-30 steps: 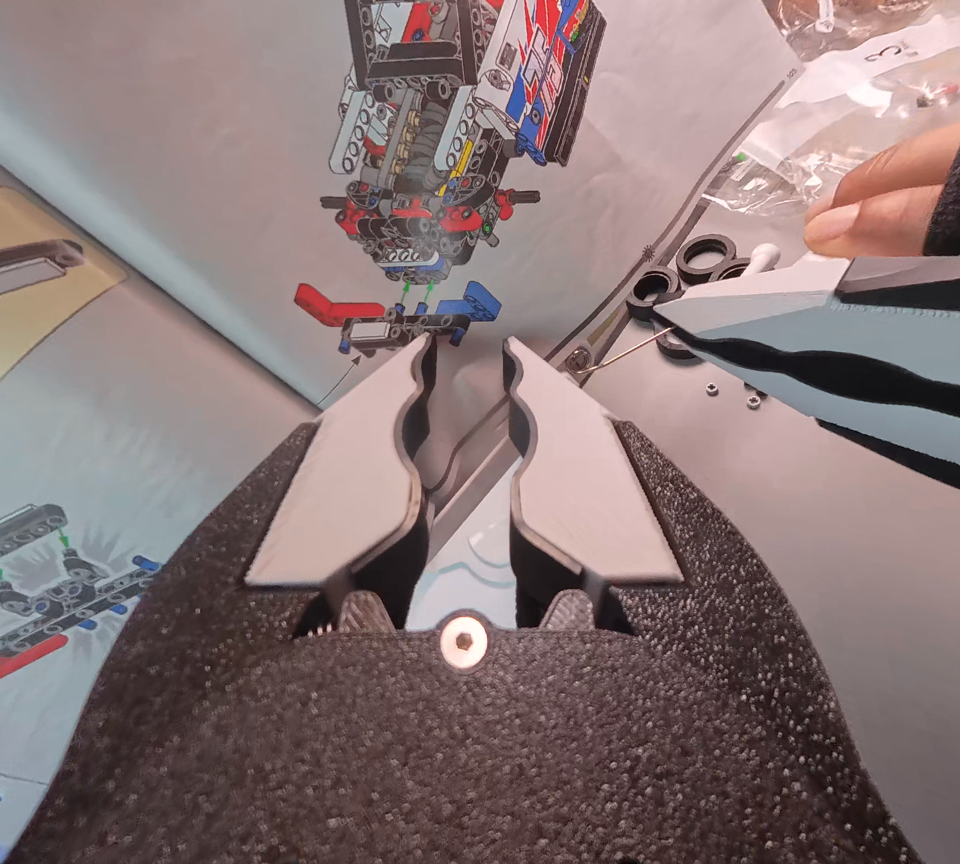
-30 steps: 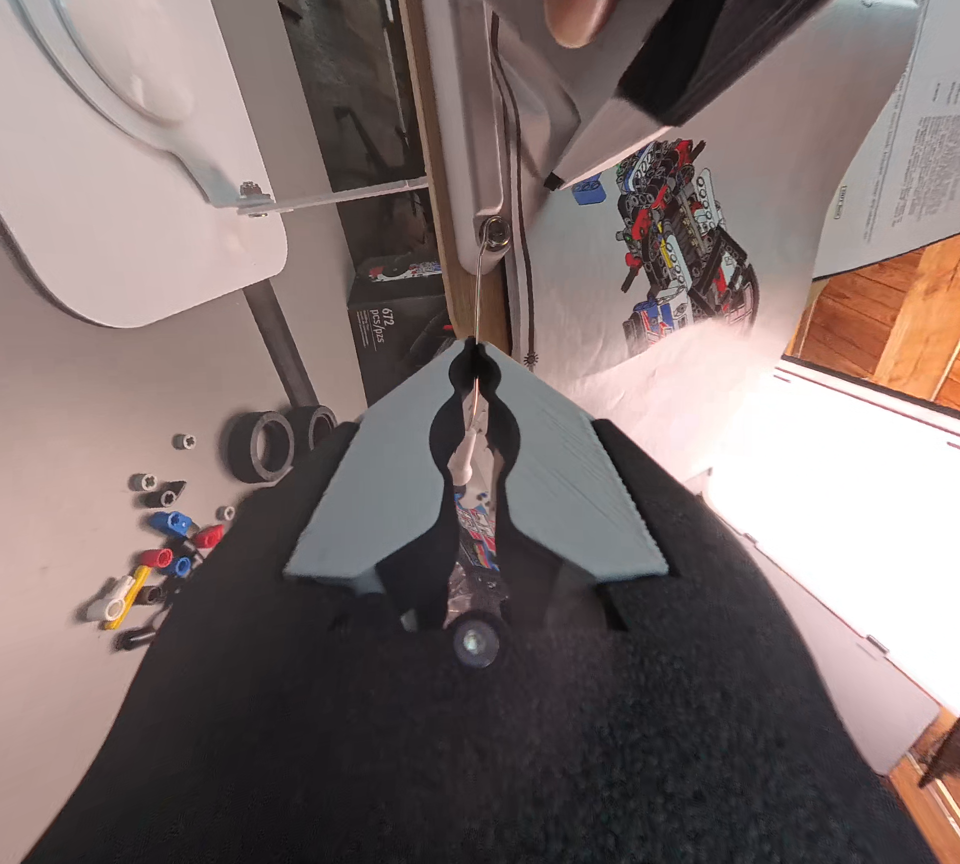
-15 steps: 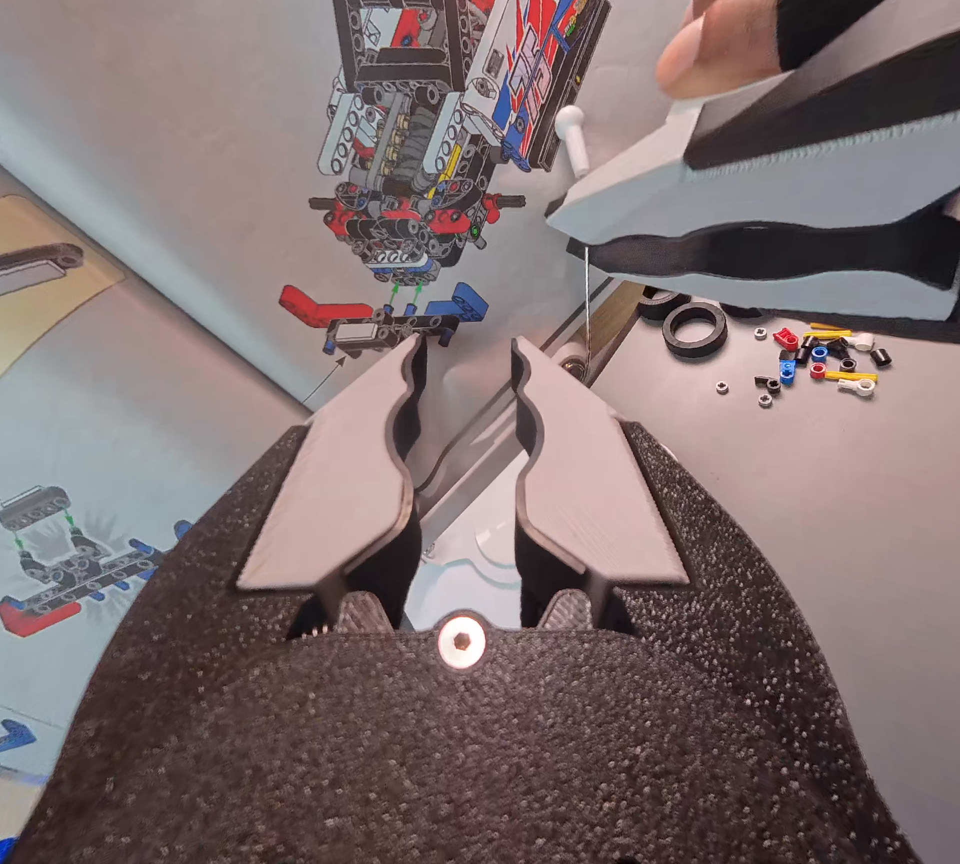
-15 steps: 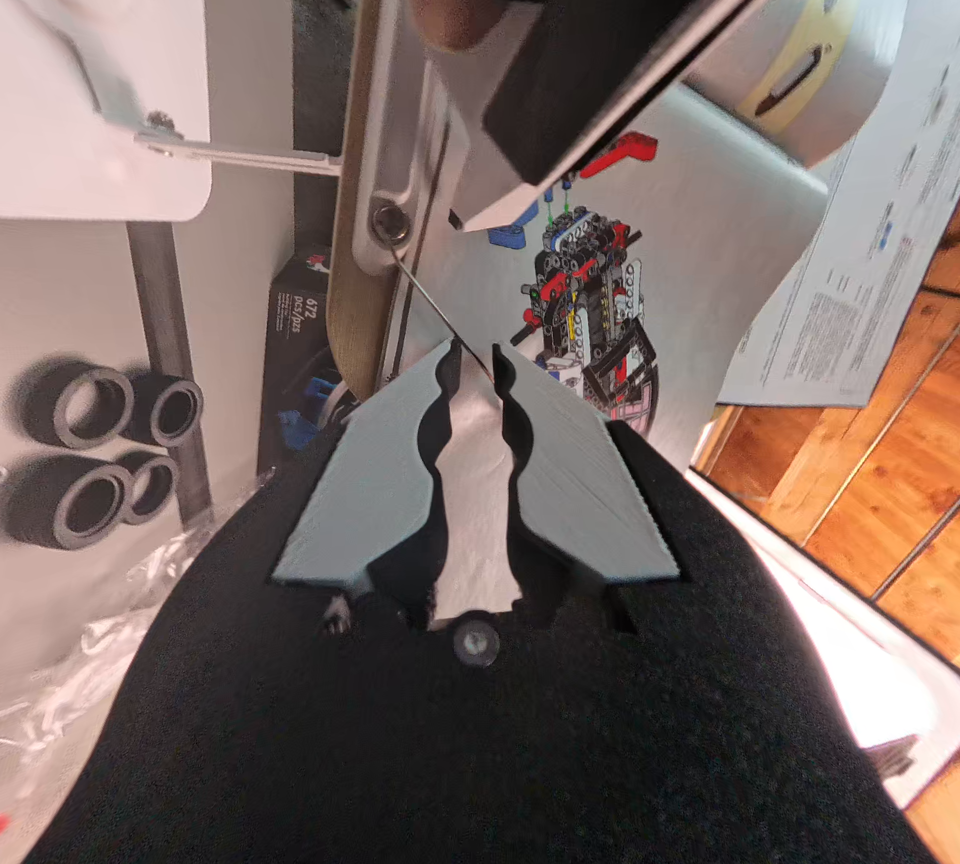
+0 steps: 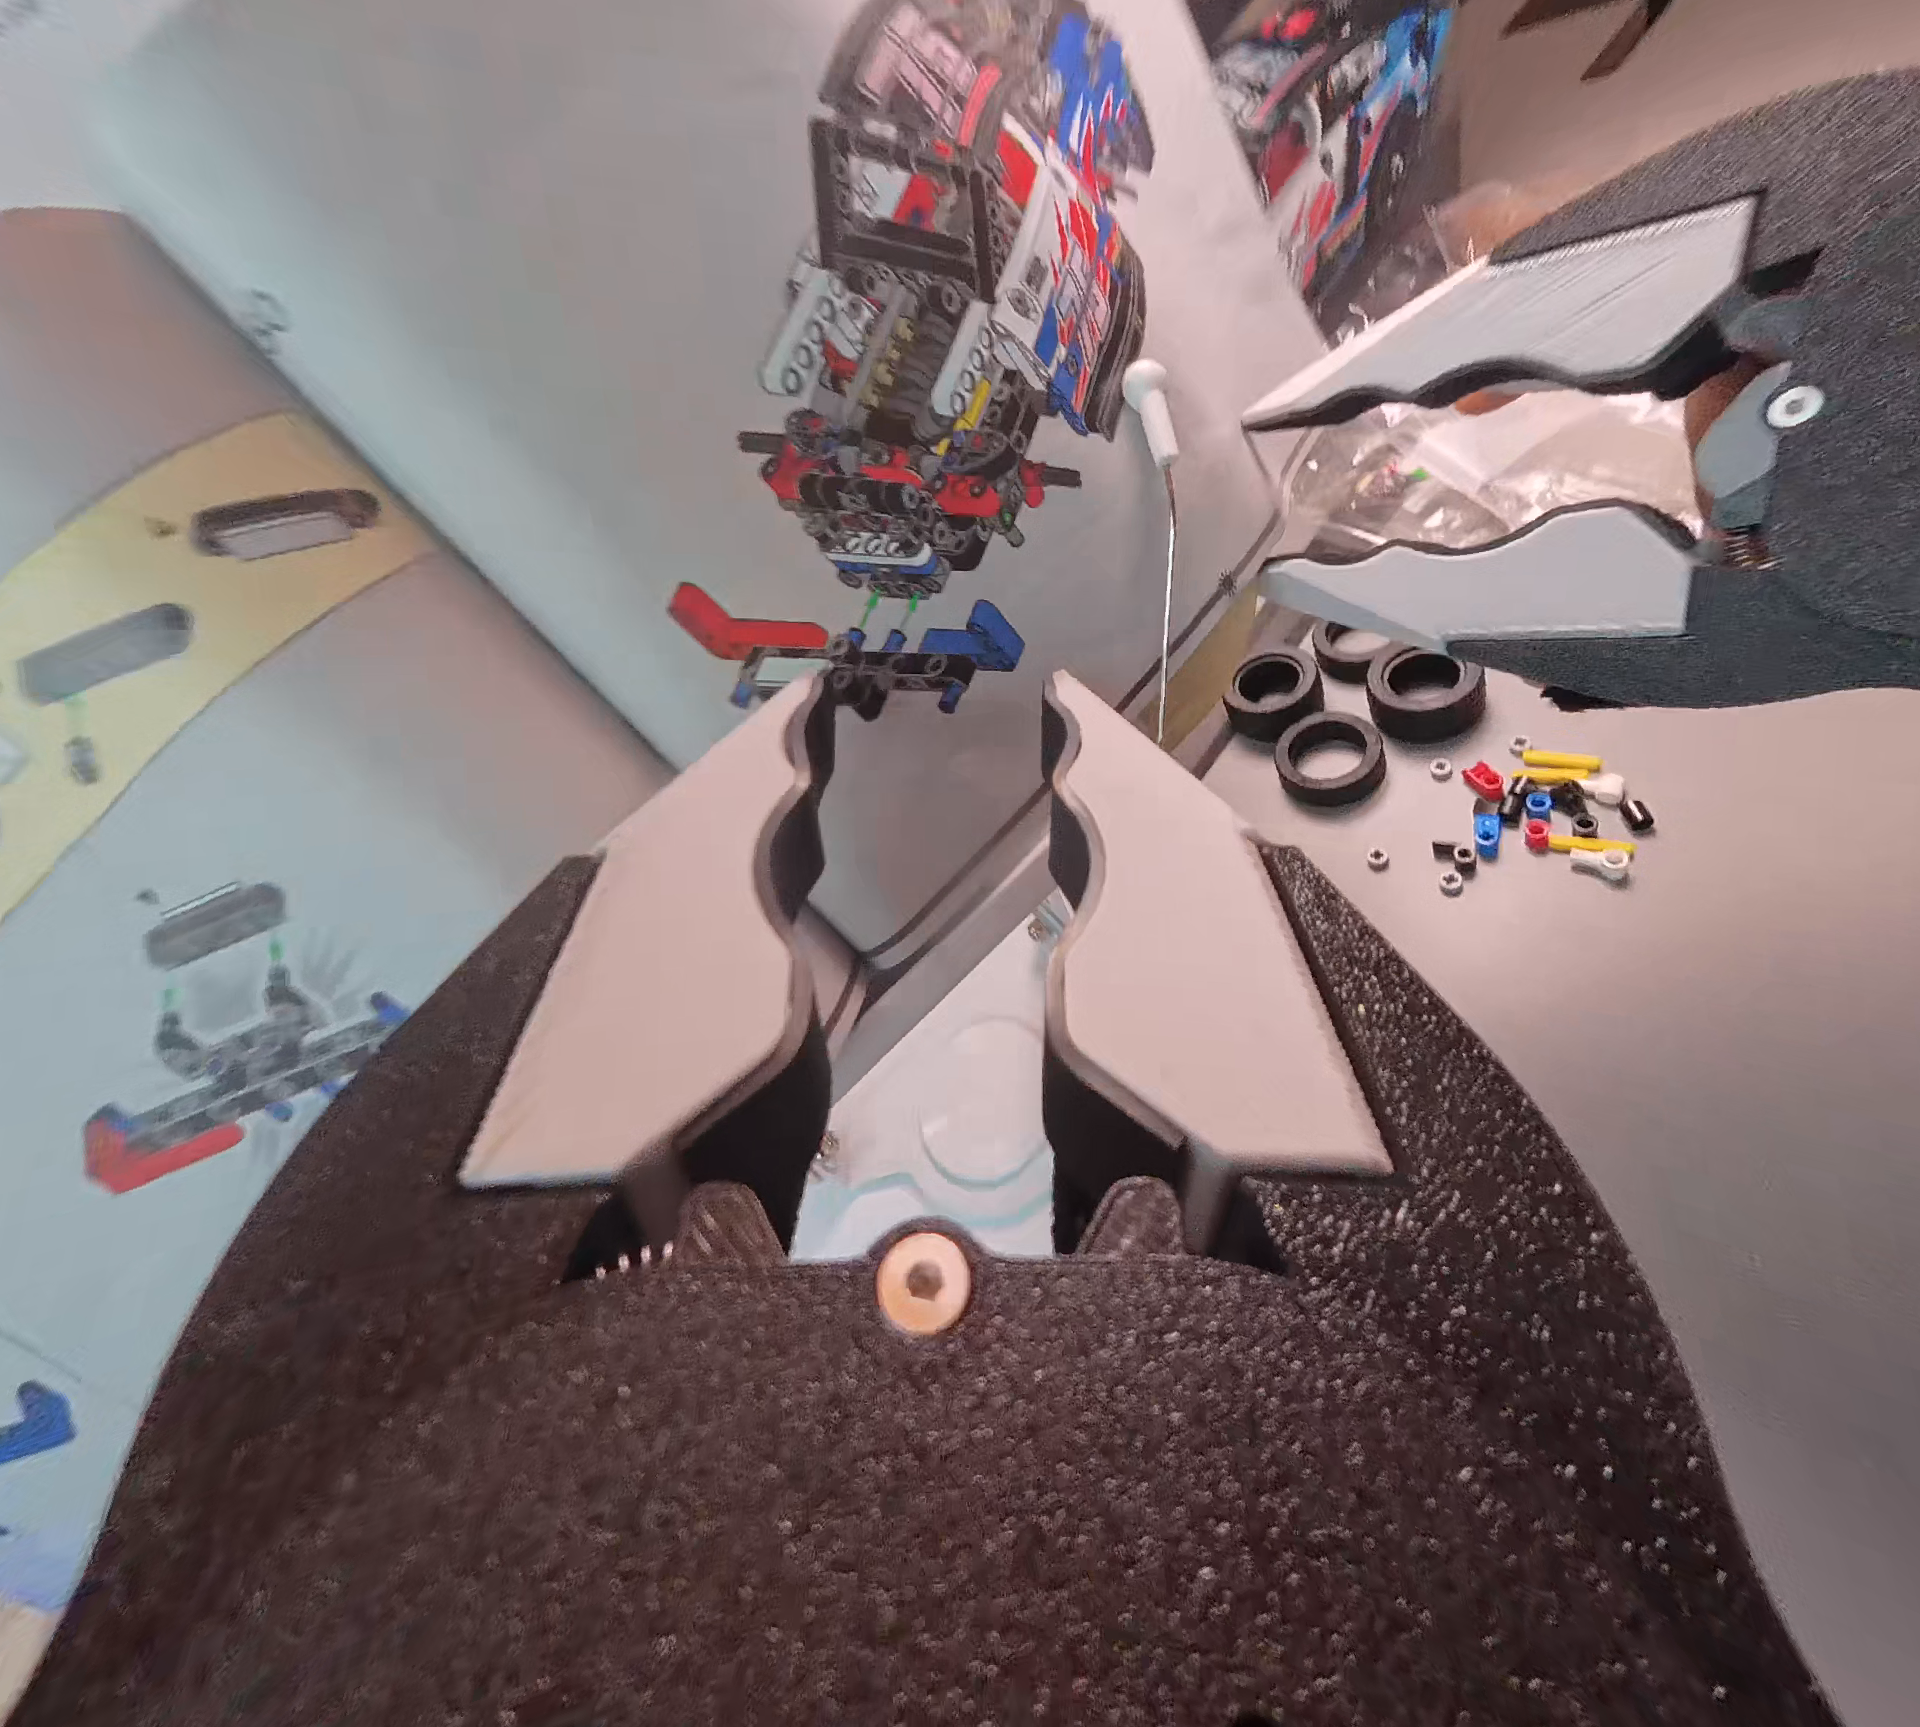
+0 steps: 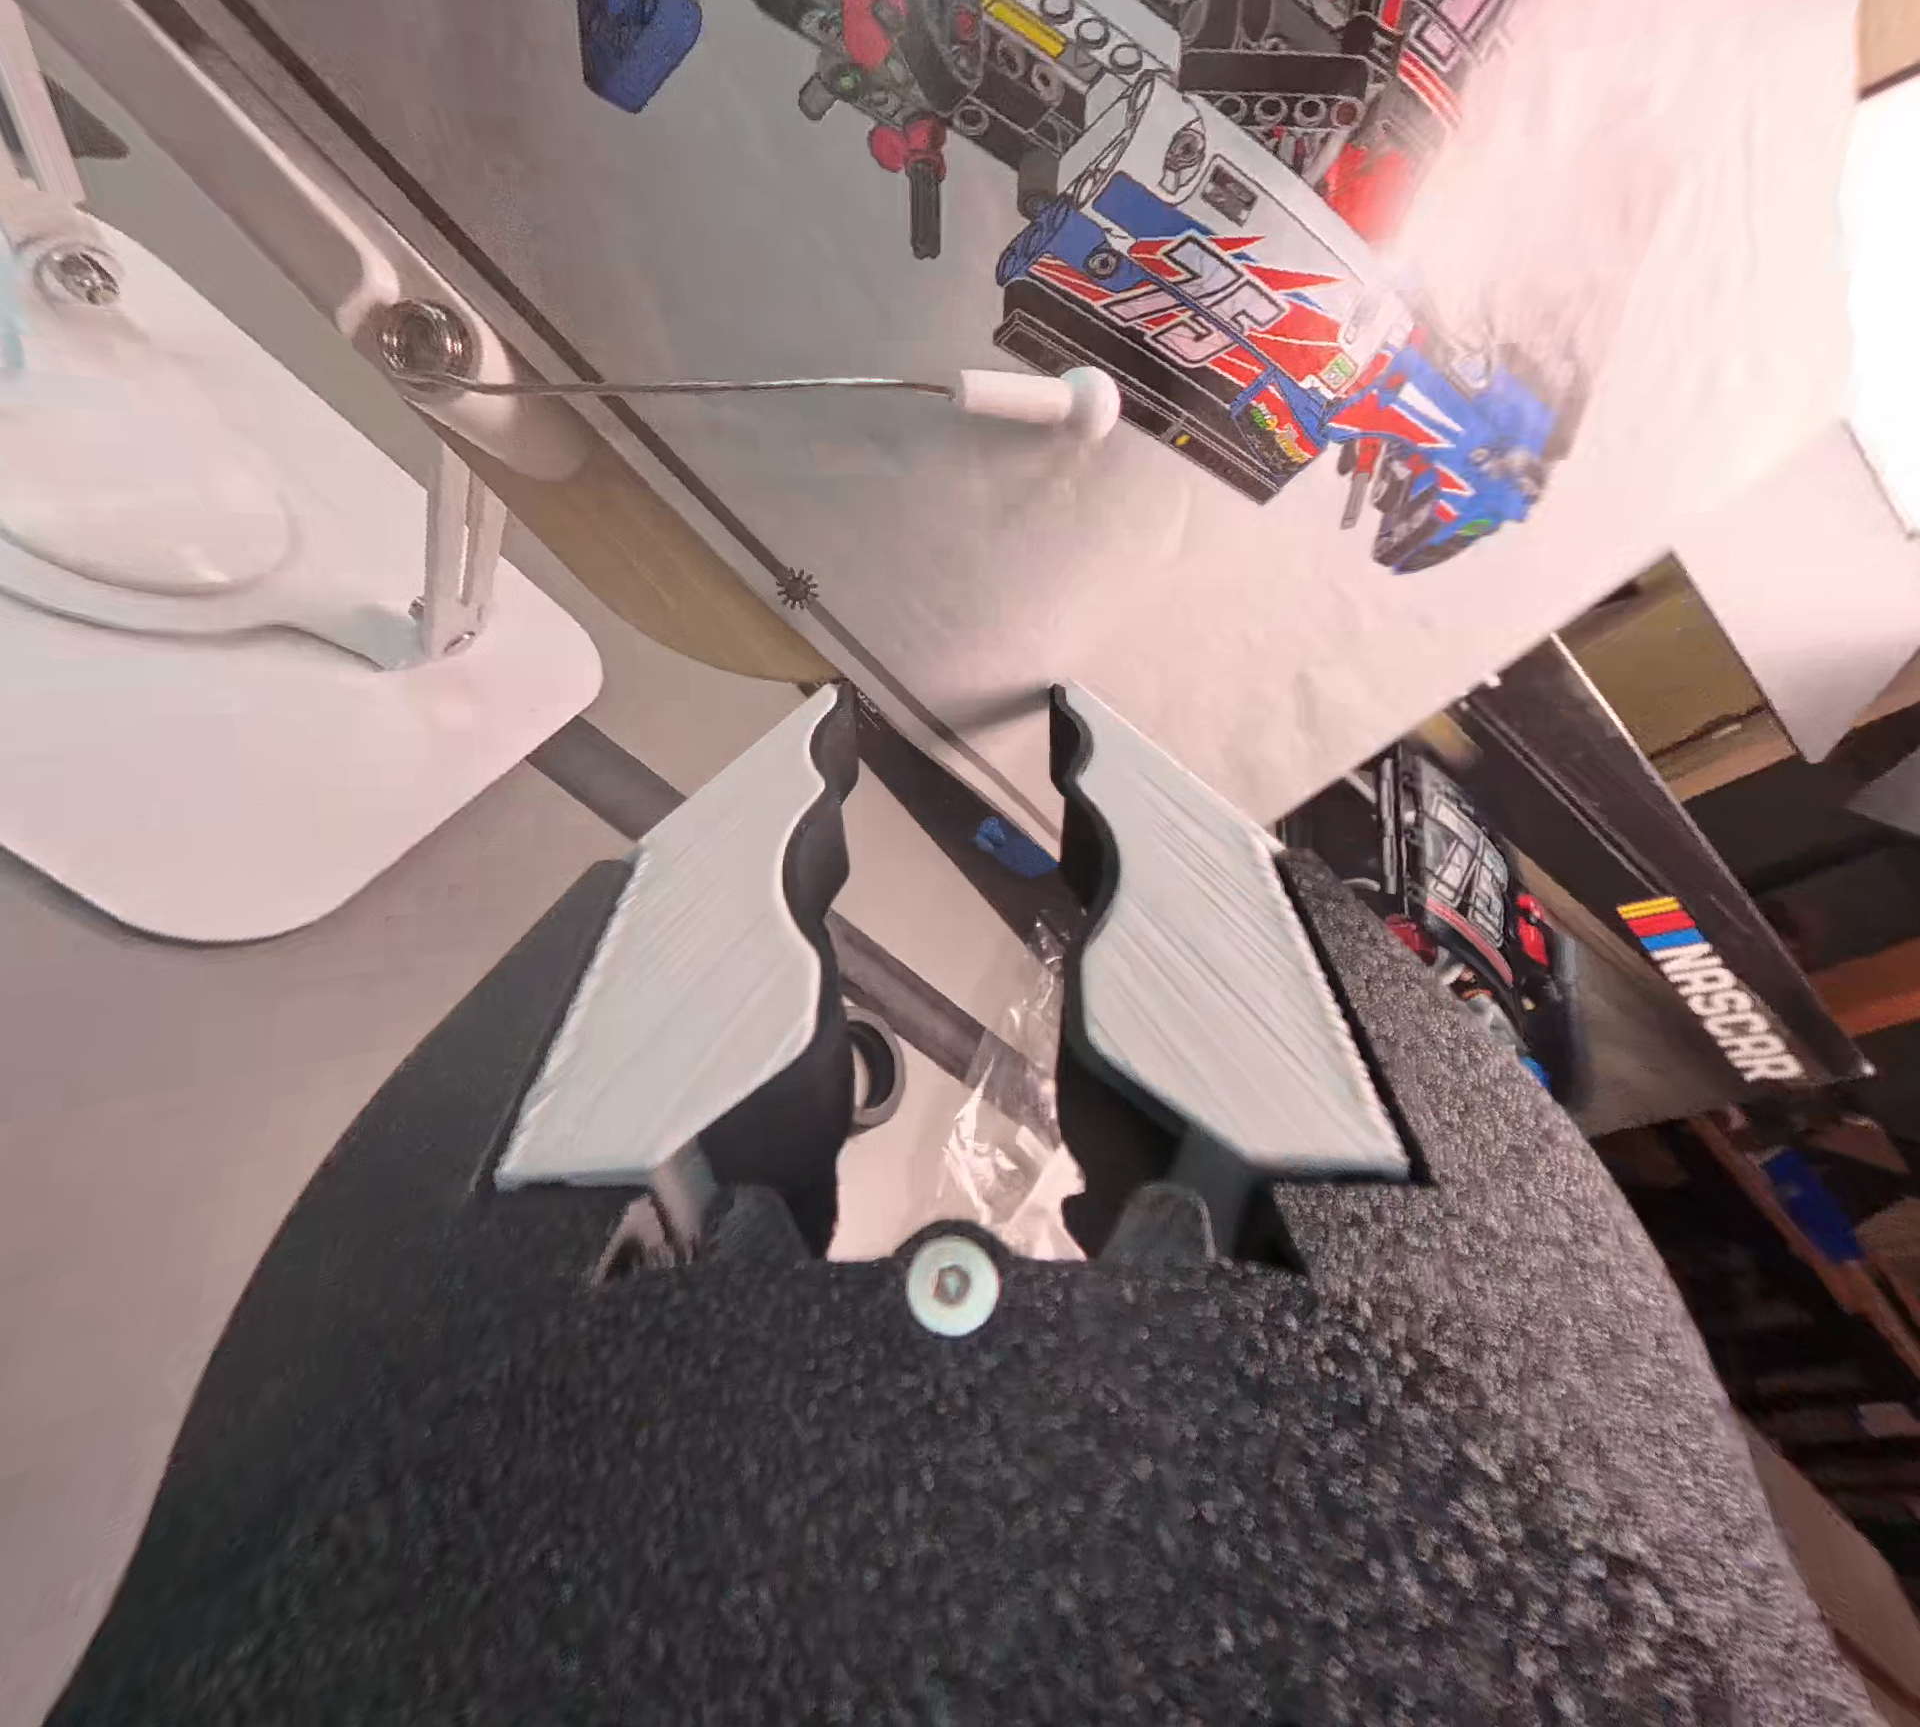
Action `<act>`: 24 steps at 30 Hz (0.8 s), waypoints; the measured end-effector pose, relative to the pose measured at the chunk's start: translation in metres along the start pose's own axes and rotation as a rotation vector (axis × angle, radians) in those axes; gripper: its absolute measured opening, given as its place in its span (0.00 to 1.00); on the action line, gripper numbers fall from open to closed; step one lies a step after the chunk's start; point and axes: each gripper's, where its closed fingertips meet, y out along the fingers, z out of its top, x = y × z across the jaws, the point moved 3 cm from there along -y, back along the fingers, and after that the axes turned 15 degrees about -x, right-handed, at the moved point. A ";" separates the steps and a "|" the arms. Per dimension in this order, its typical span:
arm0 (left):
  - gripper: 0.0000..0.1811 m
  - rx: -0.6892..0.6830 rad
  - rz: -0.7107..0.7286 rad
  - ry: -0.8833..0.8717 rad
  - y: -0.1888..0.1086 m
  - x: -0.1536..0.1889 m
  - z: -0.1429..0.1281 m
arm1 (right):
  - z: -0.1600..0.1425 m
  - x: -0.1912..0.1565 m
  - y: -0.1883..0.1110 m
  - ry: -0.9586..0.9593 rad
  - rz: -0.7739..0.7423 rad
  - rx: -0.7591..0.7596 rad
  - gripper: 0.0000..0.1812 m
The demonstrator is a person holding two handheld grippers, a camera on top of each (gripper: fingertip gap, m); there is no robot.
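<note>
An open building-instruction booklet (image 5: 499, 243) leans on a white stand (image 6: 208, 742). The stand's thin wire page holder with a white tip (image 5: 1148, 410) lies across the page by the printed car model; it also shows in the right wrist view (image 6: 1029, 399). My left gripper (image 5: 935, 701) is open and empty, close to the booklet's lower edge, beside the wire. My right gripper (image 6: 951, 706) is open and empty, a little off the page and apart from the white tip. It shows at the right of the left wrist view (image 5: 1257, 503).
Several black tyres (image 5: 1340, 701) and a scatter of small coloured parts (image 5: 1538, 815) lie on the grey table right of the stand. A dark printed box (image 6: 1662, 950) stands behind, with clear plastic bags (image 5: 1455, 472) near it.
My right gripper, shut on the wire holder's white tip a second ago, has opened and drawn back. The holder now rests across the page. My left gripper has opened wider.
</note>
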 end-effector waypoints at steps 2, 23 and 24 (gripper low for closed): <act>0.22 0.066 0.011 -0.045 -0.018 -0.006 -0.001 | 0.000 0.002 0.008 -0.064 -0.008 -0.002 0.21; 0.26 0.309 -0.084 -0.361 -0.109 0.004 -0.078 | 0.046 -0.022 -0.068 0.265 0.252 0.373 0.16; 0.26 0.322 -0.080 -0.373 -0.117 0.008 -0.083 | 0.053 -0.028 -0.069 0.307 0.286 0.379 0.16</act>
